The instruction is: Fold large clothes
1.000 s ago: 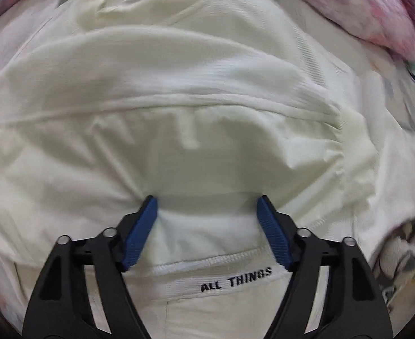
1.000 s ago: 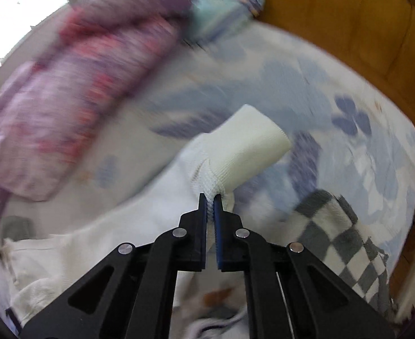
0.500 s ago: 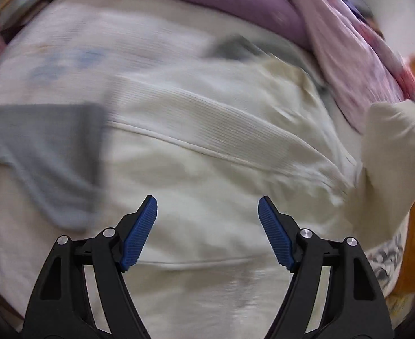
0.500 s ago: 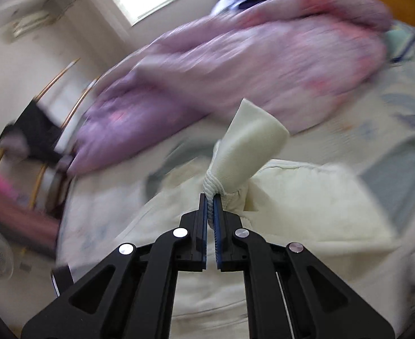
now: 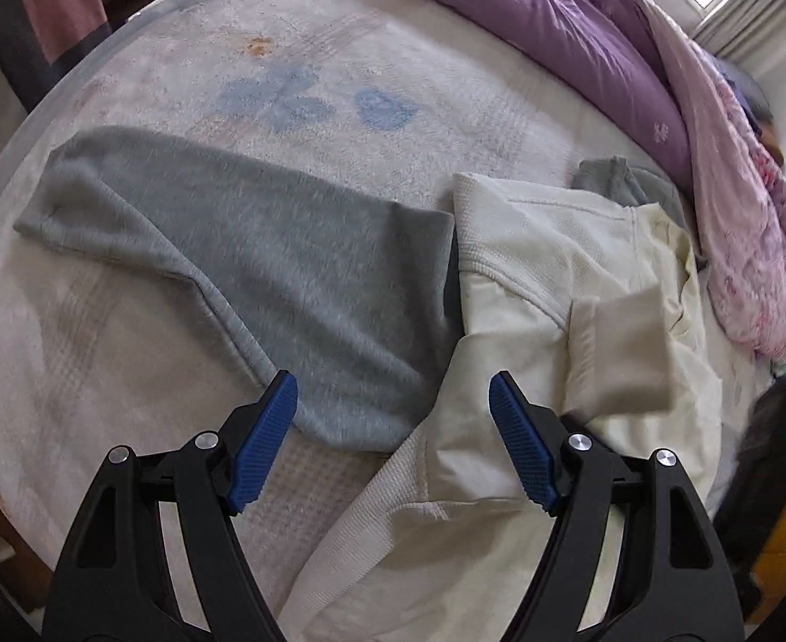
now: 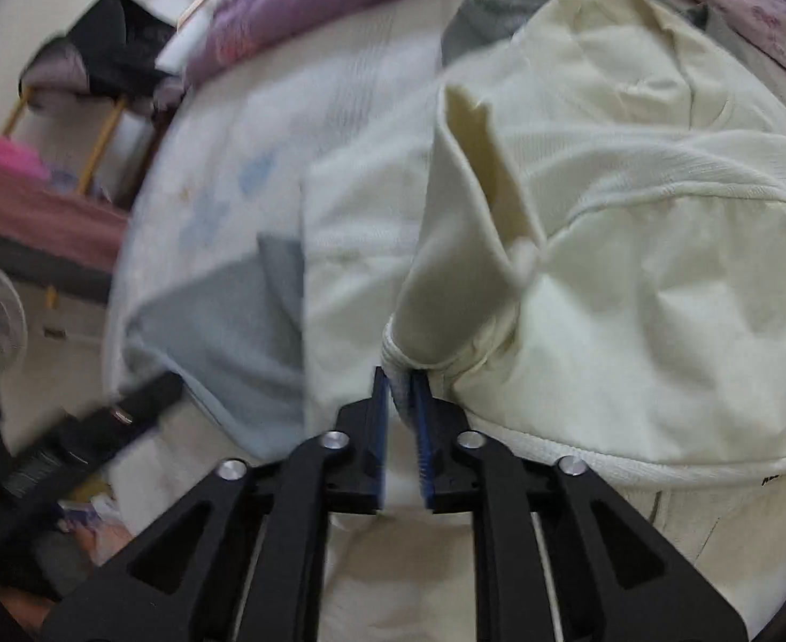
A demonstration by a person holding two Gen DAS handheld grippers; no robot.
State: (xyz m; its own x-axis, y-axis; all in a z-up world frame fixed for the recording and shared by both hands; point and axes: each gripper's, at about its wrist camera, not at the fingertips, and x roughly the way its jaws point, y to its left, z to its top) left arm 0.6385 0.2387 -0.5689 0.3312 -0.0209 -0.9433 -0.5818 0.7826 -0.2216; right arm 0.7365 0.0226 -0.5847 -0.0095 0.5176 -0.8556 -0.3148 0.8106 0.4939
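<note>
Right wrist view: the cream jacket (image 6: pixel 633 278) is seen spread on the bed (image 6: pixel 222 171), its sleeve cuff (image 6: pixel 409 353) carried across the body between the pads of the right gripper (image 6: pixel 401 401), whose jaws have just been opening; whether the cuff is gripped cannot be told. One sleeve fold is judged nearly laid, with further folds left. Since the earlier frames, the empty, wide-open left gripper (image 5: pixel 393 396) has swung off the jacket's hem towards a grey garment (image 5: pixel 264 251).
</note>
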